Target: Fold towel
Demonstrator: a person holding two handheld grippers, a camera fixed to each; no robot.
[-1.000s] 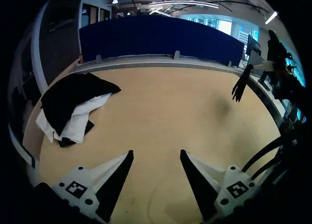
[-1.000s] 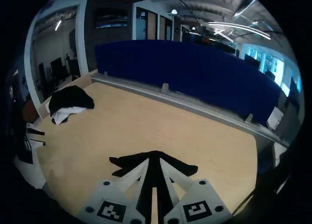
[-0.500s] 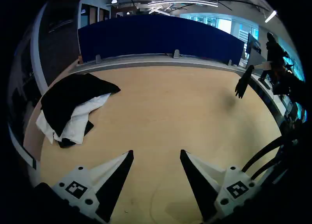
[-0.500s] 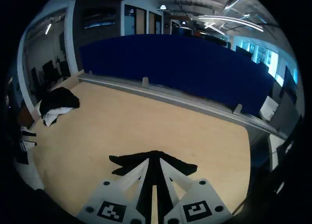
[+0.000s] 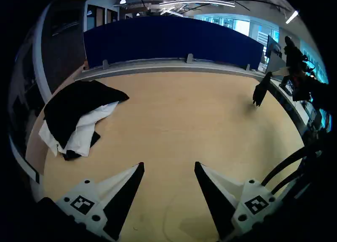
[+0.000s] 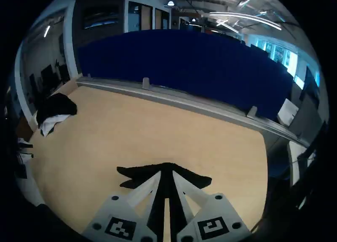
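The right gripper [image 6: 167, 174] is clenched on the limp black towel [image 6: 135, 174], which dangles above the pale wooden table [image 5: 181, 111]. The left gripper [image 5: 168, 165] hangs released. It should probably pinch a neighbouring corner so the cloth spreads flat.

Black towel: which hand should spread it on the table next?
Right, probably. The right gripper is shut on the black towel above the table. The left gripper is open, holds nothing and is far from it.
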